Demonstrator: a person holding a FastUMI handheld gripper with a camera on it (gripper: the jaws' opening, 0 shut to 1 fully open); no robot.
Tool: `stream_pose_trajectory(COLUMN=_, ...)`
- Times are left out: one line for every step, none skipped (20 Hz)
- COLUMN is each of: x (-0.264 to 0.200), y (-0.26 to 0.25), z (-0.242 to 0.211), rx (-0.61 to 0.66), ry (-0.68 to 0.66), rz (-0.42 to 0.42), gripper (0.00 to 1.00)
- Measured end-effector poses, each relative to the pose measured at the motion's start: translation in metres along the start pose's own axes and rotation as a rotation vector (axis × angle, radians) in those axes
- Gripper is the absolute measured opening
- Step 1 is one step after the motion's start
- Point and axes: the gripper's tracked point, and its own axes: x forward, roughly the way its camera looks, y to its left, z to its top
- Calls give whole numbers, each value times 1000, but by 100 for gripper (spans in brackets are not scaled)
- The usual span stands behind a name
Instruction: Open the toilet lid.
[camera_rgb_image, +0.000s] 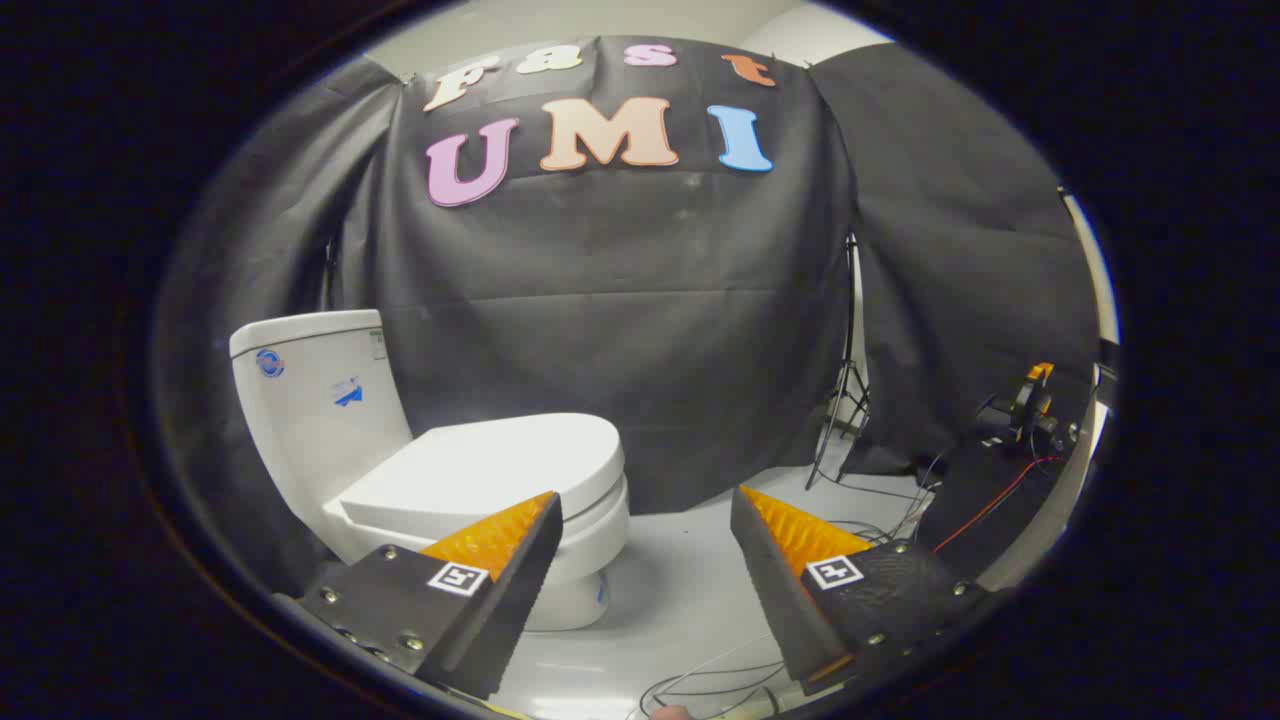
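Currently the tongs (645, 500) are hanging with their two fingers spread well apart, gripping nothing. Beyond the left finger a white toilet (440, 470) is standing on the pale floor (690, 590), its toilet lid (490, 465) lying flat and closed over the seat, the tank (315, 400) rising behind it against the black cloth wall (620, 300). Loose cables (720, 675) are trailing across the floor near the right finger, and a light stand (845, 400) is standing farther back.
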Motion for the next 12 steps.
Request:
stream_pose_trajectory(x=3, y=1, z=-1, rx=6, ry=4, rz=2, gripper=100)
stream_pose_trajectory(x=5, y=2, z=-3, rx=8, ry=9, rz=4, gripper=100)
stream_pose_trajectory(x=8, y=3, z=-5, rx=2, ry=17, rz=3, gripper=100)
stream_pose_trajectory(x=10, y=4, z=-7, rx=-7, ry=22, rz=5, gripper=100)
stream_pose_trajectory(x=12, y=5, z=-6, rx=-12, ry=23, rz=9, gripper=100)
stream_pose_trajectory(x=14, y=6, z=-4, rx=-12, ry=23, rz=13, gripper=100)
stream_pose_trajectory(x=16, y=7, z=-3, rx=-6, ry=27, rz=16, gripper=100)
stream_pose_trajectory(x=18, y=8, z=-3, rx=1, ry=28, rz=21, gripper=100)
stream_pose_trajectory(x=20, y=10, z=-2, rx=4, ry=32, rz=24, gripper=100)
stream_pose_trajectory(x=21, y=13, z=-1, rx=7, ry=32, rz=30, gripper=100)
stream_pose_trajectory(x=22, y=16, z=2, rx=10, ry=27, rz=35, gripper=100)
stream_pose_trajectory(x=24, y=18, z=2, rx=10, ry=28, rz=40, gripper=100)
